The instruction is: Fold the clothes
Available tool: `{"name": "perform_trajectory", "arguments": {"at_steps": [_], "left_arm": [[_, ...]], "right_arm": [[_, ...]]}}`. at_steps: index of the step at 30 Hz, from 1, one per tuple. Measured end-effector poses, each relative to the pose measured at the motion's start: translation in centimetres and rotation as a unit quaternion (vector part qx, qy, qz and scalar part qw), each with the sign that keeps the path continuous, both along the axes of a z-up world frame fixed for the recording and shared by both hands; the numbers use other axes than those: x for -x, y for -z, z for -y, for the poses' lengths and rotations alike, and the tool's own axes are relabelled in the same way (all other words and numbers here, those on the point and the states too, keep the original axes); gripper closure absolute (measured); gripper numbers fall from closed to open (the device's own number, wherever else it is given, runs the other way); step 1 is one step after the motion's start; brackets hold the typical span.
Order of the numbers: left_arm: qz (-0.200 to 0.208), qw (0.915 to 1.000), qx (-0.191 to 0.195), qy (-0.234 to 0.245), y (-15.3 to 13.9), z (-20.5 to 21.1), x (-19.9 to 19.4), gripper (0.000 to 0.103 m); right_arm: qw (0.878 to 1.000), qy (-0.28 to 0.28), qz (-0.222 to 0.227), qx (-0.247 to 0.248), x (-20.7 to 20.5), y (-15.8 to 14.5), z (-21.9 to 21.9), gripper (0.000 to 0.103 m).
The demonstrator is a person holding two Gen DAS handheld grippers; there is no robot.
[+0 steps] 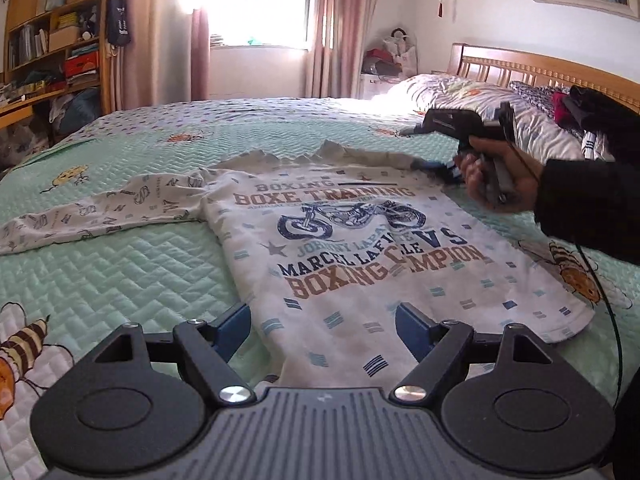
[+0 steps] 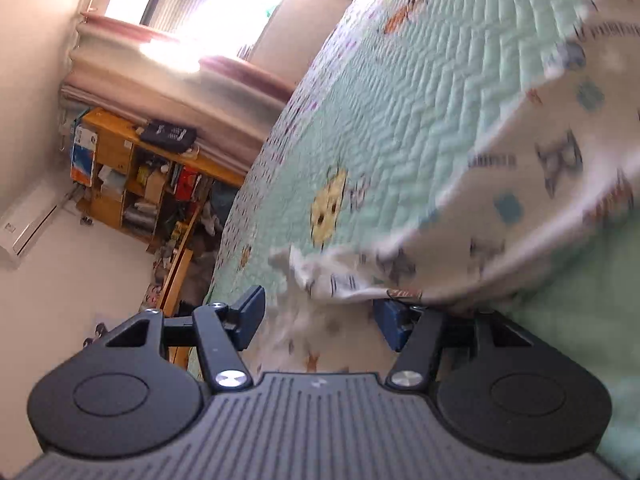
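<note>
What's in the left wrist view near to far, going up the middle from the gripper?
left gripper → hem of the printed T-shirt → motorcycle print → shirt collar → green quilted bedspread → window

Blown-out window (image 1: 260,0) glare; right-wrist motion blur.

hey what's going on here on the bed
A person with a gripper in each hand is folding a white printed T-shirt spread on the green quilted bedspread. The right gripper, jaws apart, is at the shirt's far shoulder, where fabric drapes across it. The left gripper hovers open over the near hem. One sleeve still lies stretched out flat.
</note>
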State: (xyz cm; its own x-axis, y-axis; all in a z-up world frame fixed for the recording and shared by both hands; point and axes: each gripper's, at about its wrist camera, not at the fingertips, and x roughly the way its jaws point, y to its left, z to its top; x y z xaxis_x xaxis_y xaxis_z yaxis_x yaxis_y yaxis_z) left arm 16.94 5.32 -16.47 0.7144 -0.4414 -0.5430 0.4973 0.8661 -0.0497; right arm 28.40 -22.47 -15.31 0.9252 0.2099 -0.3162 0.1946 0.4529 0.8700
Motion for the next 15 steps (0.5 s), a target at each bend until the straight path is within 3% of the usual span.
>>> {"name": "perform_trajectory", "arguments": {"at_steps": [3, 7, 9, 12, 14, 15], "left_arm": [[-0.01, 0.9999, 0.009, -0.001, 1.2, 0.0, -0.8, 0.021], [-0.01, 0.999, 0.041, -0.012, 2.0, -0.8, -1.0, 0.021], [-0.01, 0.9986, 0.049, -0.019, 2.3, -1.1, -1.1, 0.021], [-0.014, 0.9981, 0.054, -0.027, 2.4, -1.3, -1.2, 0.021], [-0.01, 0.9982, 0.05, -0.031, 2.1, -1.5, -1.0, 0.021], [-0.006, 0.9983, 0.049, -0.032, 1.9, -1.6, -0.8, 0.021]], "right_arm": [[0.998, 0.06, 0.021, 0.009, -0.7, -1.7, 3.3, 0.04], [0.999, 0.028, 0.032, 0.022, 0.6, -3.0, 2.3, 0.04], [0.999, -0.028, 0.028, 0.024, 0.3, -2.6, -0.2, 0.038], [0.998, -0.064, 0.009, 0.008, -1.9, -1.2, -2.4, 0.038], [0.998, -0.033, -0.028, 0.049, -3.3, -0.8, -1.3, 0.039], [0.996, -0.011, -0.049, 0.077, -4.0, -0.7, -0.5, 0.048]]}}
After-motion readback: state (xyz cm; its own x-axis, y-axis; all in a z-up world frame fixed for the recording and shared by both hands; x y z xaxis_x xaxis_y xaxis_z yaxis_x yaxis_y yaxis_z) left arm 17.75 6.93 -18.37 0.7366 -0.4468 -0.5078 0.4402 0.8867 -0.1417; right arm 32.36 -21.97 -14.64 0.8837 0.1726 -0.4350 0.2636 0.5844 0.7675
